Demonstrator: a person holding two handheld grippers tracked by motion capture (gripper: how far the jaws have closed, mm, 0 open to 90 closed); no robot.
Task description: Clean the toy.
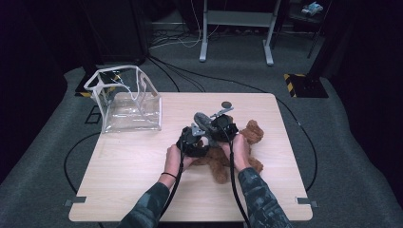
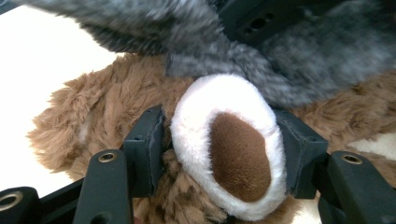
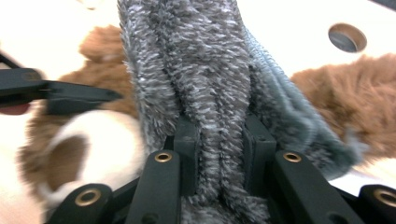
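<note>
Two grippers at work on a brown plush bear point(image 1: 237, 147) lying right of centre on the bench point(image 1: 133, 175), nearer the right edge than the left.

Left gripper point(image 2: 224, 149) with fingers point(image 2: 147, 149) clamped either side of the bear's white paw point(image 2: 201, 121), brown sole facing out. Right gripper point(image 3: 219, 154) with fingers point(image 3: 187, 154) pinched narrow on a fold of grey fuzzy cloth point(image 3: 196, 70), held directly over the bear and touching its fur. Both hands close together above the toy. Clear plastic bag point(image 1: 128, 99) with white trim standing open at the far left corner of the bench, well apart from the bear.
</note>
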